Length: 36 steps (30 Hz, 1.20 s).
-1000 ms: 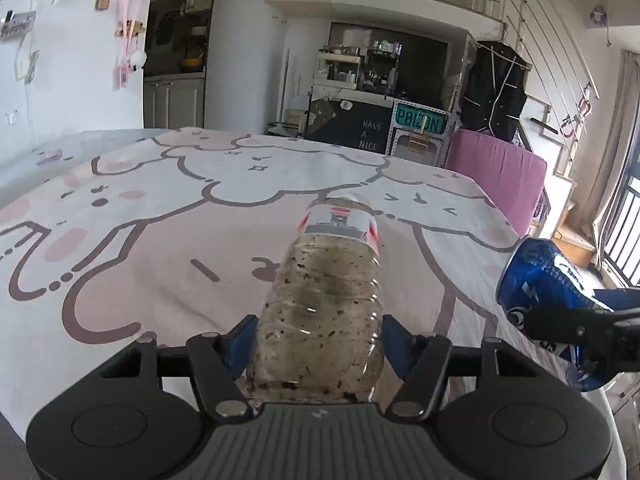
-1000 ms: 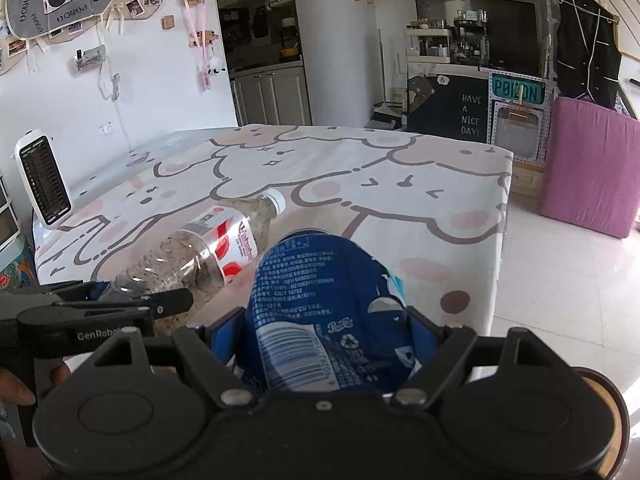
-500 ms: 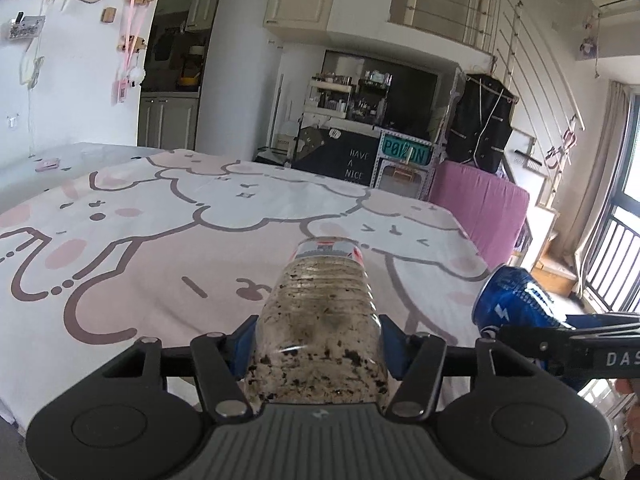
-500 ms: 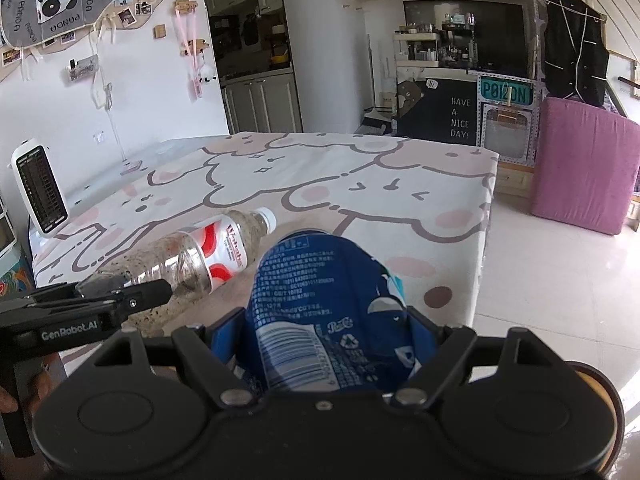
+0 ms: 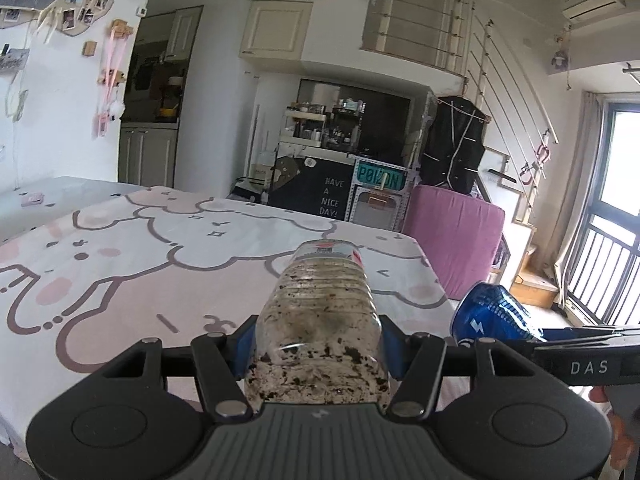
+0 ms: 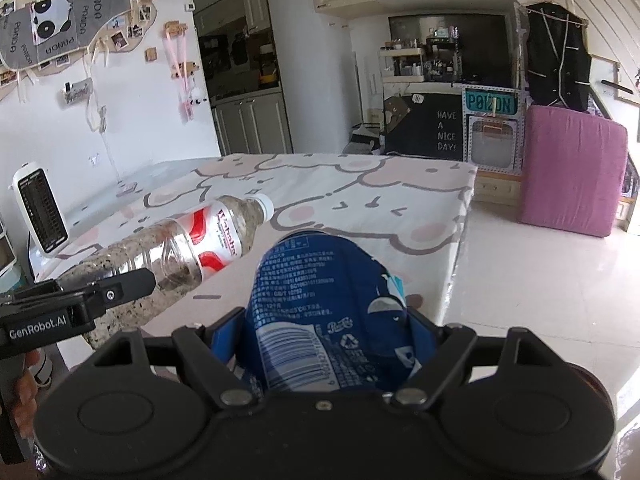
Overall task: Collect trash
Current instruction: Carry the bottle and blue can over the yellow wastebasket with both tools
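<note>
My left gripper [image 5: 318, 340] is shut on a clear plastic bottle [image 5: 320, 320] speckled with dark grit inside; its red-and-white label and white cap point away from me, above the bed. From the right wrist view the same bottle [image 6: 180, 248] hangs tilted at the left, clamped by the left gripper [image 6: 116, 292]. My right gripper [image 6: 324, 344] is shut on a crushed blue can [image 6: 320, 300], whose barcode faces the camera. In the left wrist view that can [image 5: 492, 316] shows at the right, held off the bed's corner.
A bed [image 5: 120, 264] with a pink-and-white cartoon sheet fills the space below both grippers. A pink upholstered block [image 6: 572, 172] stands on the tiled floor [image 6: 540, 280] to the right. A small white heater [image 6: 38, 212] sits by the left wall. Cabinets and shelves line the far wall.
Both grippers have risen and pulled back from the bed with their loads. The view has tipped upward, so more of the far wall and ceiling shows. Neither grip has changed.
</note>
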Motion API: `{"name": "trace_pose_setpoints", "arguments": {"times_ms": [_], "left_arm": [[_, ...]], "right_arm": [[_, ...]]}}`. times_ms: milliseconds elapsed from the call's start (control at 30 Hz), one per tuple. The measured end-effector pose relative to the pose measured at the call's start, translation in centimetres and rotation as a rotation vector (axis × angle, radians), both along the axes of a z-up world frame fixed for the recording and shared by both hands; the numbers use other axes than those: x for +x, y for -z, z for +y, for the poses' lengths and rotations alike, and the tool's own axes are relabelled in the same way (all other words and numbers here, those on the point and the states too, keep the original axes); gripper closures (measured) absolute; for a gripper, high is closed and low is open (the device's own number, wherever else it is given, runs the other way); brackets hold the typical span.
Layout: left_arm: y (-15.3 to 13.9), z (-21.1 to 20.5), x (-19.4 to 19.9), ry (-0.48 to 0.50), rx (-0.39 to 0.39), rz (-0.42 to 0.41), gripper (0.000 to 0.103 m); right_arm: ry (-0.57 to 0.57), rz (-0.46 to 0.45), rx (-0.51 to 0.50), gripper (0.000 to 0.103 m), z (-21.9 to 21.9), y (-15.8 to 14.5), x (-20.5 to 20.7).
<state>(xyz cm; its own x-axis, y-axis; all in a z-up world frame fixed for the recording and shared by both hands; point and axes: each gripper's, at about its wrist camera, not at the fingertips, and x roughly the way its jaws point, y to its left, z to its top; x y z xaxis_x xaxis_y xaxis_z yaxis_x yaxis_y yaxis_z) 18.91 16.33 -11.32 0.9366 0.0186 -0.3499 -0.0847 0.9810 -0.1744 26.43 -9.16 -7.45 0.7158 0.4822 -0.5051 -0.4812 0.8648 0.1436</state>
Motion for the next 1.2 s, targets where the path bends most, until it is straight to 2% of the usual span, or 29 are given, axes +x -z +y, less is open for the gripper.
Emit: {"name": "trace_pose_setpoints", "arguments": {"times_ms": [233, 633, 1033, 1200], "left_arm": [[-0.5, -3.1, 0.5, 0.052, 0.007, -0.007, 0.043], [-0.1, -11.3, 2.6, 0.200, 0.017, 0.017, 0.042], [3.3, -20.3, 5.7, 0.357, 0.032, 0.101, 0.042], [5.4, -23.5, 7.8, 0.408, 0.035, 0.162, 0.042]], "right_arm": [[0.058, -0.023, 0.014, 0.020, -3.2, -0.6, -0.7], [0.207, -0.029, 0.021, 0.020, -11.3, -0.2, -1.5], [0.384, 0.001, 0.015, 0.020, -20.6, 2.3, -2.1], [0.459, 0.034, 0.035, 0.020, -23.6, 4.2, -1.3]]}}
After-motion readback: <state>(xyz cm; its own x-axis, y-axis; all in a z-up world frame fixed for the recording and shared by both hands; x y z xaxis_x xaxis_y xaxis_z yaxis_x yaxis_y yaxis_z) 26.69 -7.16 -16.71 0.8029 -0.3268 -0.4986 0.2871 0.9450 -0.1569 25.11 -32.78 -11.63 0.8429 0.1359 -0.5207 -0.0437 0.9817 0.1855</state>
